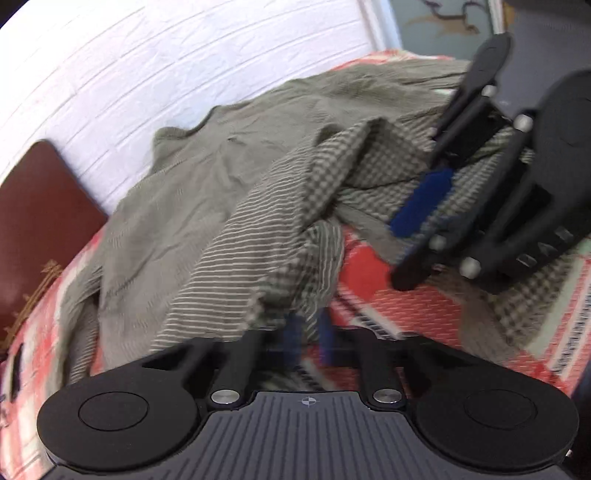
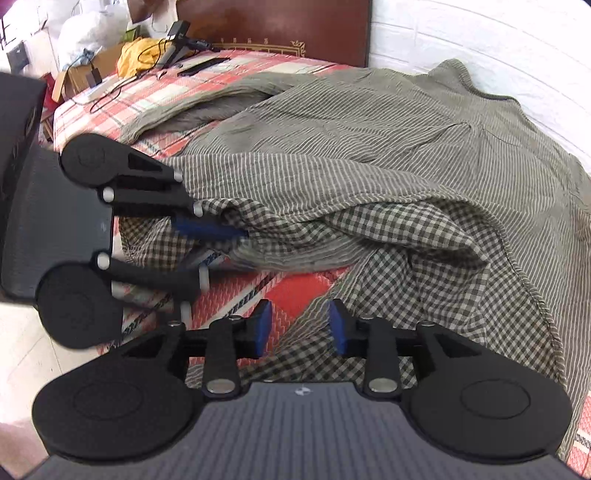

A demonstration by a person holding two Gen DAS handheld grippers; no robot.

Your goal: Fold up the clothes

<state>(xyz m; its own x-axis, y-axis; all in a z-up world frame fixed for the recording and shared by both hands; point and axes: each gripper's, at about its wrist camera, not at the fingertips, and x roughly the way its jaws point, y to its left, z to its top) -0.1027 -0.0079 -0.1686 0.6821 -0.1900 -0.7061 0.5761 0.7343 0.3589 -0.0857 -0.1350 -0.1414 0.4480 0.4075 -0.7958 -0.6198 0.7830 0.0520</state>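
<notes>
No readable writing anywhere we could spot. The red plaid bedsheet (image 2: 295, 291) covered the bed by a white brick wall (image 1: 147, 74), with the olive striped shirt (image 2: 369, 140) sprawled over it. Our left gripper (image 2: 225, 236) had pinched the shirt's checked hem; our right gripper (image 2: 300, 325) hovered parted, nothing between.

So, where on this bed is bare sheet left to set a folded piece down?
Bare red sheet near the bed's front edge, bordered by the garment's checked hem. Also a plaid strip between the garment's sleeve and the cables. Crowded: the headboard corner, with phone, cables, yellow cloth.
</notes>
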